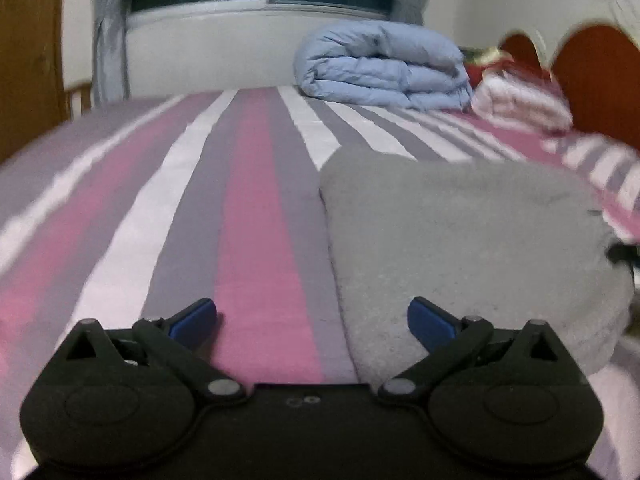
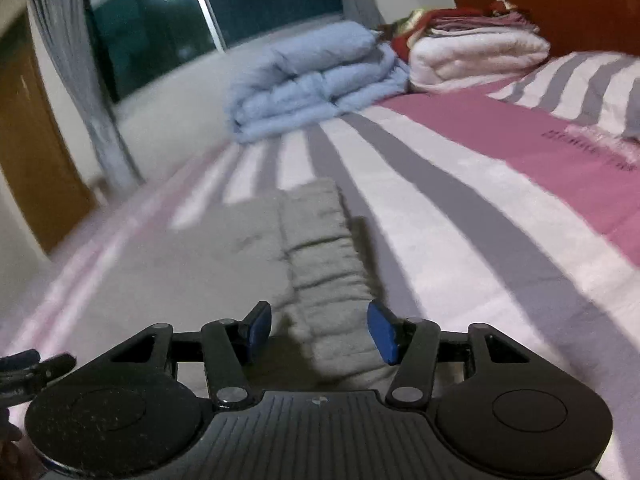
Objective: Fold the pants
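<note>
The grey pants [image 1: 460,240] lie folded flat on the striped bed. In the left wrist view my left gripper [image 1: 312,318] is open and empty, its right pad over the pants' left edge. In the right wrist view the pants' ribbed waistband [image 2: 324,256] runs away from me, and my right gripper [image 2: 320,330] is open with its blue pads on either side of the waistband's near end, holding nothing. The left gripper's black finger tips [image 2: 32,364] show at the far left of that view.
The bed sheet [image 1: 248,240] has pink, grey and white stripes. A folded light-blue duvet [image 1: 384,66] and a stack of white and red blankets [image 2: 476,52] sit at the far end by the red headboard [image 1: 596,76]. A window with grey curtains [image 1: 108,32] and a wooden door [image 2: 28,152] stand behind.
</note>
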The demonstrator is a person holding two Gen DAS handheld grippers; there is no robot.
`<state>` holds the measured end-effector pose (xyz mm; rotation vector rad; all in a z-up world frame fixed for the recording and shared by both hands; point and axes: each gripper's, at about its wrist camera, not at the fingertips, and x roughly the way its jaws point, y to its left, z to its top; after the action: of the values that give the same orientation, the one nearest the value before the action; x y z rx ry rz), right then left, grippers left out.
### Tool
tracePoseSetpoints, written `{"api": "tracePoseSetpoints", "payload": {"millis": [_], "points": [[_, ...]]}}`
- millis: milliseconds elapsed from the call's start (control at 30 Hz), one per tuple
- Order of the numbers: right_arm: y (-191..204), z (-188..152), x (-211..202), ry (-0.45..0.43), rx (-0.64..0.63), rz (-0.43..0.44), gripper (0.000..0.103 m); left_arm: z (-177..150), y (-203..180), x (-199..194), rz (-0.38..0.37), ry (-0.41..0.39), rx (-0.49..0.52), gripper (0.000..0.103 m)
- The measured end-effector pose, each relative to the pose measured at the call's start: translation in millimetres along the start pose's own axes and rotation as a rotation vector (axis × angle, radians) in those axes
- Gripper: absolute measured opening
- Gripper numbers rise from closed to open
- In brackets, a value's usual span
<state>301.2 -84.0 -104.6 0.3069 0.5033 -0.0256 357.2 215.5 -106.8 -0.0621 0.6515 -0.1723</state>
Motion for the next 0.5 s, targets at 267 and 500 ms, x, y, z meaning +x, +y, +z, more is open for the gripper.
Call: {"api": "tracePoseSetpoints", "payload": {"millis": [267, 500], "points": [[-35.7, 11.7, -21.3, -0.111, 0.177, 0.114, 0.064, 14.1, 28.8, -8.1, 0.0, -0.046, -0.108, 0.096], [-27.8, -20.4, -21.8, -0.034, 0.17, 0.083, 0.071, -8.6, 17.0, -29.2, -0.004, -0.047, -0.053, 0.096]]}}
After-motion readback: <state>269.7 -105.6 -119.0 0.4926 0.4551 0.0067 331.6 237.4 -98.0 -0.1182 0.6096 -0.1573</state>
